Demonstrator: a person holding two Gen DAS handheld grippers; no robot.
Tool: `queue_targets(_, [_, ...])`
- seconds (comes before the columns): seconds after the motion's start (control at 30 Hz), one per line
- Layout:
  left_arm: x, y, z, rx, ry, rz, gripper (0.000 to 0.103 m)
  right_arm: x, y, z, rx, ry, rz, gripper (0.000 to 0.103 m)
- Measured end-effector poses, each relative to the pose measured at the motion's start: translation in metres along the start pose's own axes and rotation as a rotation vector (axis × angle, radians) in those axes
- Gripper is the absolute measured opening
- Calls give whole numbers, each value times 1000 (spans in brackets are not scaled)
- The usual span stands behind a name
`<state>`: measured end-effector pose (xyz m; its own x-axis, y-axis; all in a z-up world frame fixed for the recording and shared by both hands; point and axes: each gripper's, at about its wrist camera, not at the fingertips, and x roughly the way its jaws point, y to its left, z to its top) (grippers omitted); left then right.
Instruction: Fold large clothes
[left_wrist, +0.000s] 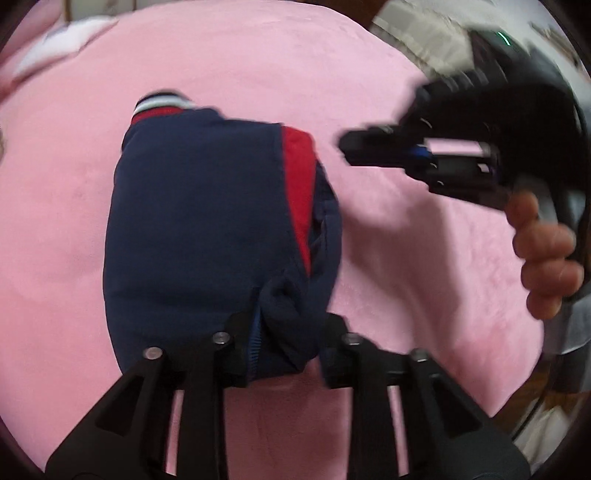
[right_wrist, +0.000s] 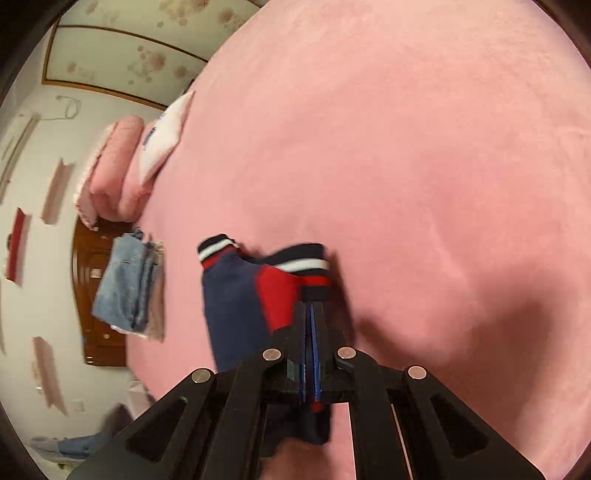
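Note:
A navy jacket (left_wrist: 199, 229) with a red panel and striped cuffs lies folded in a compact bundle on the pink bedspread (left_wrist: 258, 66). My left gripper (left_wrist: 284, 343) is open, its fingers on either side of the bundle's near fold. My right gripper (left_wrist: 345, 146) hovers to the right of the jacket in the left wrist view. In the right wrist view the right gripper (right_wrist: 312, 310) has its fingers pressed together, with the jacket (right_wrist: 236, 295) just beyond and under the tips; whether cloth is pinched is unclear.
A pink folded blanket (right_wrist: 114, 173) and white cloth (right_wrist: 166, 136) lie at the bed's far edge. Folded blue jeans (right_wrist: 129, 288) sit by a wooden cabinet (right_wrist: 92, 288) beside the bed. A person's hand (left_wrist: 543, 251) holds the right gripper.

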<state>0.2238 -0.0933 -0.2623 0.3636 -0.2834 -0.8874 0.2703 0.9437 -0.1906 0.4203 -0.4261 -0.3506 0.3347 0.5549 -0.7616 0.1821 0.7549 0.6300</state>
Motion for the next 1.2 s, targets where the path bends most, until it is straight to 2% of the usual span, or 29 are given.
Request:
queue_targets(0.03, [-3, -7, -2, 25, 2, -4, 49, 3, 4, 4, -7, 24, 0, 15])
queue_targets(0.07, [-5, -13, -6, 48, 12, -4, 62, 5, 5, 12, -18, 44, -3, 26])
queue_targets(0.1, [-6, -17, -3, 61, 21, 6, 66, 10, 7, 11, -32, 61, -5, 30])
queue_targets(0.23, [-19, -28, -15, 113, 55, 70, 67, 25, 25, 20, -77, 95, -2, 30])
queue_targets(0.27, [-23, -26, -20, 106, 67, 81, 67, 32, 29, 14, -88, 95, -9, 30])
queue_targets(0.33, [-29, -20, -24, 70, 84, 96, 67, 50, 62, -4, -147, 72, -31, 30])
queue_targets(0.37, [-33, -13, -27, 38, 91, 96, 67, 65, 73, -13, -173, 63, -45, 26])
queue_targets(0.4, [-35, -7, -29, 9, 94, 93, 67, 67, 80, -15, -216, 57, -65, 7])
queue_targets(0.43, [-39, 0, -30, -27, 97, 87, 67, 68, 83, -16, -241, 60, -81, 4])
queue_targets(0.57, [-50, 29, -30, -148, 82, 101, 67, 51, 76, -18, -223, 32, -139, 3])
queue_targets(0.7, [-60, 48, -26, -196, 63, 99, 67, 43, 59, -26, -172, 30, -225, 3])
queue_targets(0.8, [-57, 63, -16, -205, 68, 122, 67, 53, 45, -30, -116, 51, -250, 4])
queue_targets(0.83, [-56, 66, -13, -198, 77, 134, 67, 55, 41, -29, -88, 59, -261, 6])
queue_targets(0.87, [-53, 67, -6, -191, 85, 143, 67, 54, 34, -26, -63, 67, -262, 22])
queue_targets(0.93, [-51, 67, 1, -180, 94, 156, 67, 48, 26, -24, -1, 62, -270, 46])
queue_targets(1.03, [-44, 72, 4, -189, 116, 117, 67, 40, 24, -27, 30, 45, -223, 50])
queue_targets(1.13, [-22, 83, 1, -229, 175, 39, 67, 45, 21, -35, 62, 97, -159, 72])
queue_targets(1.2, [-7, 93, -1, -276, 200, -9, 67, 55, 17, -40, 78, 138, -142, 73])
